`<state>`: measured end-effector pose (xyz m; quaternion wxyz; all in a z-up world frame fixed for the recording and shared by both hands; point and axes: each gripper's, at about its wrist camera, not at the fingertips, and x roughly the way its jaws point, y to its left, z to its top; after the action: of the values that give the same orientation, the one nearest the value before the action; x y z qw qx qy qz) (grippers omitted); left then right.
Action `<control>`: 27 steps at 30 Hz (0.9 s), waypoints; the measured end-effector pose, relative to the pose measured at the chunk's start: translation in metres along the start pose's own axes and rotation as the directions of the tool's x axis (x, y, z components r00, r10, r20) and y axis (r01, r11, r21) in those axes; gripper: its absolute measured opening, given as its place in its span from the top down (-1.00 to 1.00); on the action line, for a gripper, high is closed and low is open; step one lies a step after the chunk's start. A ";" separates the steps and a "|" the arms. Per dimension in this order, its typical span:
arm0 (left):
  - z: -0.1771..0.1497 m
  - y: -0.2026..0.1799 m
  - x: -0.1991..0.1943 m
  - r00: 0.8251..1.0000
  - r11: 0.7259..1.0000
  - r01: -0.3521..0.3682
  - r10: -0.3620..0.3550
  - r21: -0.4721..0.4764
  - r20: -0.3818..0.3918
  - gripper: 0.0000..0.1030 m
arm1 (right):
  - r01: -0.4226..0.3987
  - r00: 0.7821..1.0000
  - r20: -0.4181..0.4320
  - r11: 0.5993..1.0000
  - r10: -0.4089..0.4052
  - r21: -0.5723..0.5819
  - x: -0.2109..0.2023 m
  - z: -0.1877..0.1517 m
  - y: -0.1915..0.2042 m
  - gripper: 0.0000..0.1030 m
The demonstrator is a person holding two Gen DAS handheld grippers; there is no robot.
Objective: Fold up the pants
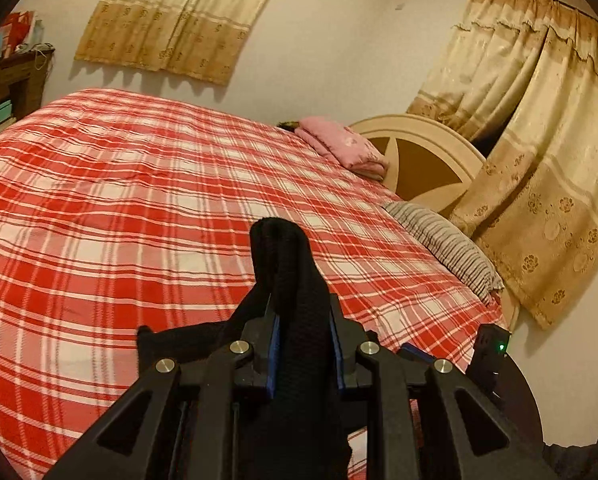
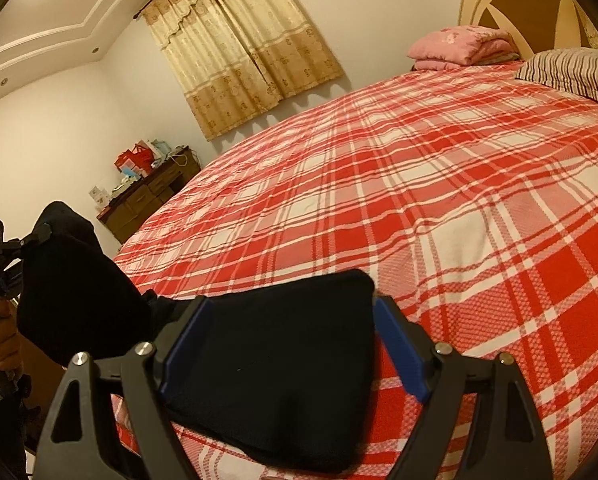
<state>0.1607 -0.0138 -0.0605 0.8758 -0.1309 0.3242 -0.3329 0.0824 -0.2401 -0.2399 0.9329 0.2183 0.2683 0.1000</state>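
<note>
Black pants (image 2: 275, 376) low in the right wrist view, folded part flat on the bed (image 2: 419, 184), filling the gap between the right gripper's (image 2: 295, 344) jaws. Another part bunched at left of frame, lifted clear of the bed, pinched in the left gripper (image 1: 303, 344). Pink blanket (image 2: 459, 46) and striped pillow (image 2: 571, 72) at upper right by the headboard (image 1: 423, 160), well apart. Dresser (image 2: 147, 200) at left. Left jaws nearly closed, clamped on a fabric fold. Right jaws wide apart, blue pads flanking the cloth; actual grip unclear.
</note>
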 end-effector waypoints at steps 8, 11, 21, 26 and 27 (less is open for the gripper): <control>-0.004 -0.024 0.041 0.997 0.999 0.029 -0.028 0.014 -0.075 0.60 | 0.024 1.000 0.014 0.999 -0.024 0.048 -0.002 0.003 -0.011 -0.66; -0.007 -0.030 0.058 0.993 0.999 0.040 -0.037 0.021 -0.112 0.60 | 0.037 0.999 0.016 0.997 -0.038 0.071 -0.003 0.004 -0.017 -0.66; -0.019 -0.052 0.109 0.980 0.998 0.028 -0.016 0.058 -0.200 0.60 | 0.068 0.997 0.033 0.992 -0.072 0.109 -0.007 0.009 -0.030 -0.66; -0.042 -0.055 0.139 0.968 0.996 -0.010 0.033 0.091 -0.249 0.60 | 0.080 0.996 0.029 0.988 -0.085 0.135 -0.007 0.010 -0.038 -0.66; -0.047 -0.056 0.144 0.966 0.995 -0.021 0.046 0.100 -0.255 0.59 | 0.083 0.996 0.028 0.987 -0.088 0.139 -0.007 0.011 -0.039 -0.66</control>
<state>0.1838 -0.1528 -0.1404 0.8372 -0.0387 0.4203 -0.3477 0.0850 -0.2805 -0.2464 0.9234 0.2723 0.2679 0.0374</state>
